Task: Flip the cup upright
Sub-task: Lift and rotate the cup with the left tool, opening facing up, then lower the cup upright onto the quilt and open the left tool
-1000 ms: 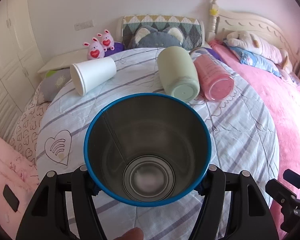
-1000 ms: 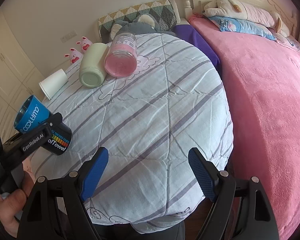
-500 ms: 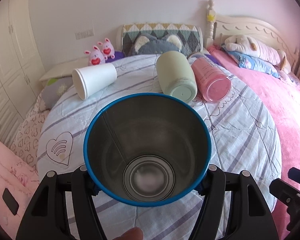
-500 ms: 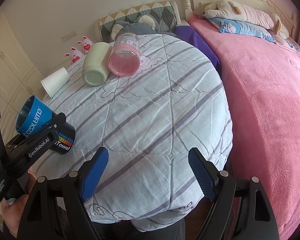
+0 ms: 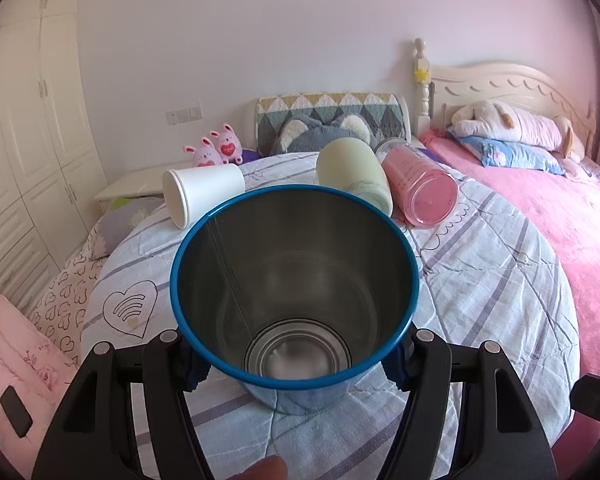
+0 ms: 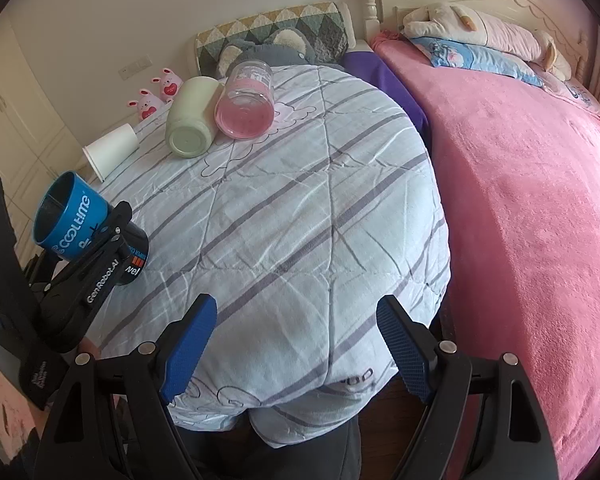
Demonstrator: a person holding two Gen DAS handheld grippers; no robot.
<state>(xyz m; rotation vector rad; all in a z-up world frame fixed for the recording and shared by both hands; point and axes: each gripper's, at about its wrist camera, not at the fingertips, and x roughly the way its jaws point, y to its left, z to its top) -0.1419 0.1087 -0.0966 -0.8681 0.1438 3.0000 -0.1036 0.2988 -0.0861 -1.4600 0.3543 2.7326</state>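
Observation:
My left gripper (image 5: pixel 296 360) is shut on a blue metal cup (image 5: pixel 294 280), its open mouth facing the camera. In the right wrist view the blue cup (image 6: pixel 74 218) is tilted, mouth up and to the left, held above the left edge of the round table, gripped by the left gripper (image 6: pixel 112 240). My right gripper (image 6: pixel 296 344) is open and empty over the table's near edge. A white paper cup (image 5: pixel 202 196), a pale green cup (image 5: pixel 354 174) and a pink jar (image 5: pixel 420 186) lie on their sides at the far side.
The round table carries a striped light-blue quilt (image 6: pixel 308 208). A bed with a pink blanket (image 6: pixel 520 184) is on the right. White wardrobes (image 5: pixel 24 152) stand on the left. Pillows and plush toys (image 5: pixel 216 150) lie behind the table.
My left gripper has tilted the blue cup more upright and lowered it towards the table; the far cups sit lower in its view. My right gripper has barely moved.

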